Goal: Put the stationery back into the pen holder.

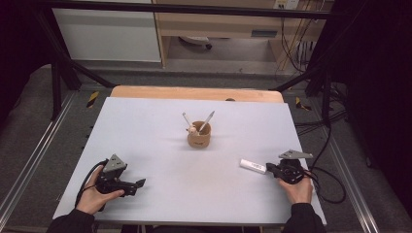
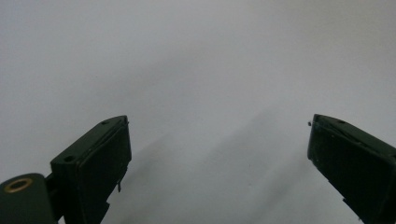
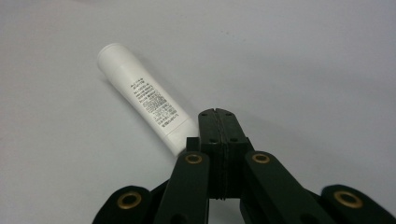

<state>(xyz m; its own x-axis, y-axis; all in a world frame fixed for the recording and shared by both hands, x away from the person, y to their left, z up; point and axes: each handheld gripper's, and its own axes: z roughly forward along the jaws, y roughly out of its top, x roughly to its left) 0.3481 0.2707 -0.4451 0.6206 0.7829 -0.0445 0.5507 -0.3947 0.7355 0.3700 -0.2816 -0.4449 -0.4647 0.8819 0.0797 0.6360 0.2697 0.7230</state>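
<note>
White tube (image 3: 144, 105) lies flat on the counter (image 1: 160, 145), near its right front part, cap end pointing away from the right hand-held gripper (image 3: 217, 113). Small printed text runs along its side. In the right gripper view, the tube's near end sits just beside the closed jaws, on their left; contact cannot be confirmed. The jaws are pressed together with nothing between them. In the high view the tube (image 1: 253, 166) lies just left of the right hand-held gripper (image 1: 270, 170), which a hand holds low at the counter.

Left hand-held gripper (image 1: 140, 183) rests at the left front part of the counter, well apart from the tube. Its jaws stand wide apart (bare counter between them in the left gripper view), holding nothing.

Counter surface: pale grey sheet, plain and matt, with a wooden edge showing along the far side. Surroundings: dark frame bars around the counter, grey floor, wooden cabinet and white panel at the back, cables at the right.

Container: one brown cup (image 1: 199, 136) near the counter's centre, upright, well apart from both grippers. It holds two slim white sticks leaning outward and a small pale object, too small to identify.
</note>
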